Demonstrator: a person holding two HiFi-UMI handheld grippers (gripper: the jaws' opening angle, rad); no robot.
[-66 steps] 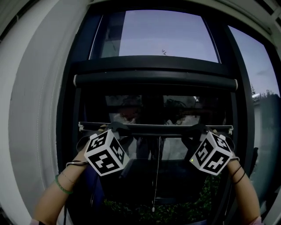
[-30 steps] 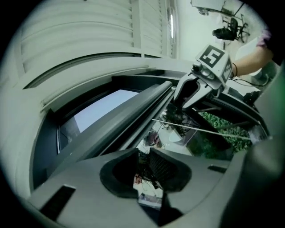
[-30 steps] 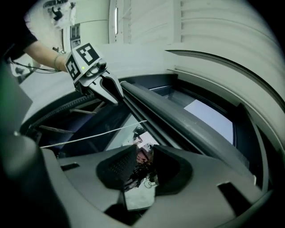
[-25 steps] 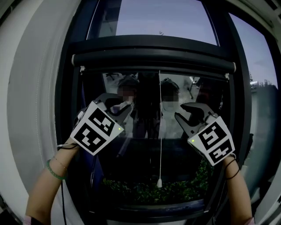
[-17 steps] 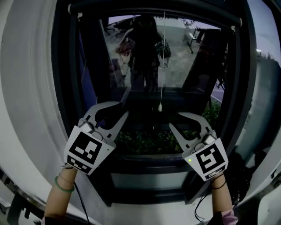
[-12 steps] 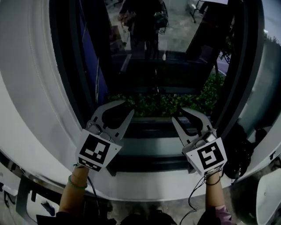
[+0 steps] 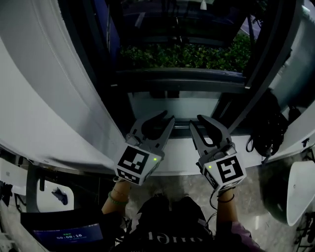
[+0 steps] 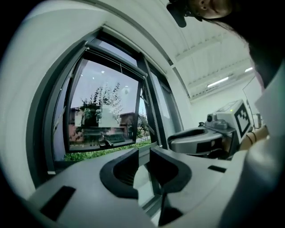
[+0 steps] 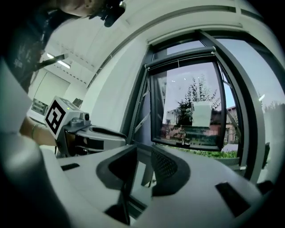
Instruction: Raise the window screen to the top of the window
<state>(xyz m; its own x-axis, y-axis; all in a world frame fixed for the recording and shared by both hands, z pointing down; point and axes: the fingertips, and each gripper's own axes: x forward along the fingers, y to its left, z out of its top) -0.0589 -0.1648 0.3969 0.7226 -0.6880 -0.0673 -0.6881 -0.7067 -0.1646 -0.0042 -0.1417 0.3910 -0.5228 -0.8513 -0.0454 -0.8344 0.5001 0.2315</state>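
The window screen is rolled up at the top of the window, its bar (image 8: 116,61) against the upper frame; the right gripper view shows the bar (image 9: 182,61) there too. The glass below it is uncovered. In the head view only the pull cord's end bead (image 7: 203,5) shows at the top edge. My left gripper (image 7: 169,118) and right gripper (image 7: 196,121) hang side by side below the window sill (image 7: 182,74), well away from the screen. Each stands open by a narrow gap and holds nothing. The left gripper (image 8: 143,153) and right gripper (image 9: 143,151) point up at the window.
A green hedge (image 7: 187,53) lies outside the glass. A black bag (image 7: 268,130) hangs by the dark frame at right, with a white object (image 7: 301,192) beyond it. A small screen (image 7: 64,235) sits at lower left. White wall (image 7: 54,98) curves along the left.
Both grippers let go of the screen bar once it reached the top and dropped from window height to below the sill. The head view has tilted steeply down.
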